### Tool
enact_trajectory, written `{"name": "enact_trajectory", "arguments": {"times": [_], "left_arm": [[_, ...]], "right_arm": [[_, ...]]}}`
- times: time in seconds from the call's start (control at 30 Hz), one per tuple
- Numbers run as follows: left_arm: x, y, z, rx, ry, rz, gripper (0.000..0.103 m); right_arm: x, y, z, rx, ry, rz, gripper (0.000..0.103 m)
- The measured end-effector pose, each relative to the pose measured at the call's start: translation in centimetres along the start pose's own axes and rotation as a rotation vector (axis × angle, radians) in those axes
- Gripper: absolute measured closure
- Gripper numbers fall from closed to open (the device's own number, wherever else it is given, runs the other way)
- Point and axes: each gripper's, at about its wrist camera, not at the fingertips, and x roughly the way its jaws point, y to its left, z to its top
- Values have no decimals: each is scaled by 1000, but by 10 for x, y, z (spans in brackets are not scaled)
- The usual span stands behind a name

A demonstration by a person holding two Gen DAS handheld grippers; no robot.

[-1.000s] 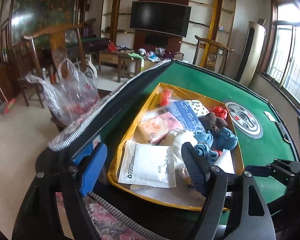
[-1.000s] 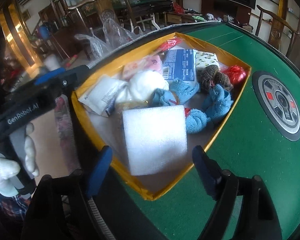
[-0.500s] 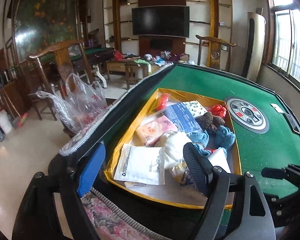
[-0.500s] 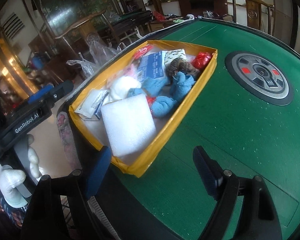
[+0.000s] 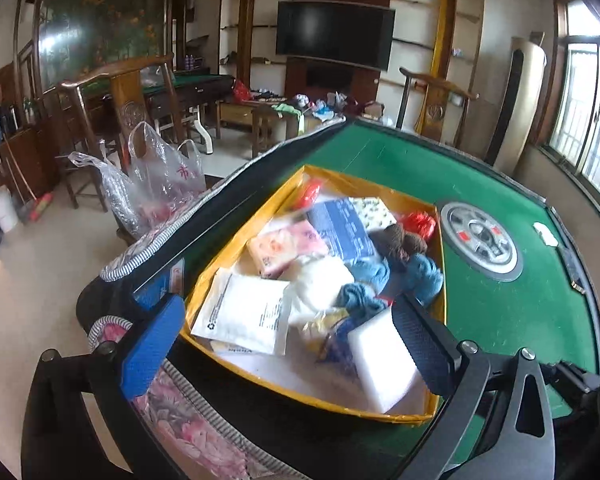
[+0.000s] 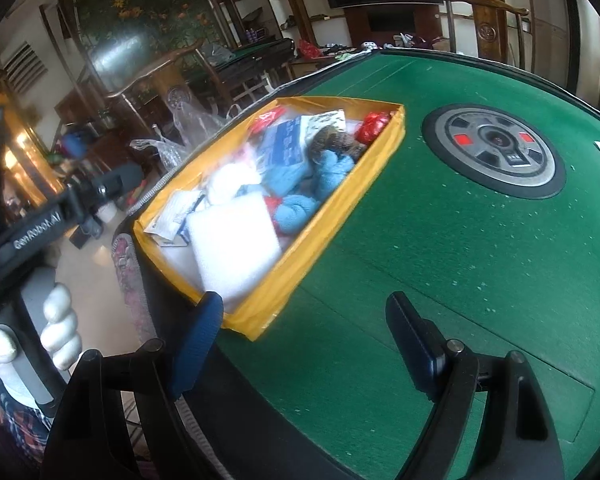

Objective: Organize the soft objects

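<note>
On the green felt table (image 6: 440, 248), a yellow box (image 6: 340, 216) holds soft items.

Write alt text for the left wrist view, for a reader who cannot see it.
A yellow box on a green felt table is crammed with soft things: a white foam block, blue yarn and a white packet. The left hand-held gripper hangs over its near edge, jaws opening, nothing held between them.
</note>
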Motion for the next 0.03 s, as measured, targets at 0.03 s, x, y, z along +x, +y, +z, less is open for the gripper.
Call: {"name": "enact_trajectory", "arguments": {"times": [0.03], "left_arm": [[0, -5, -2, 9, 5, 0, 0]], "right_arm": [[-1, -3, -1, 6, 0, -3, 23]]}}
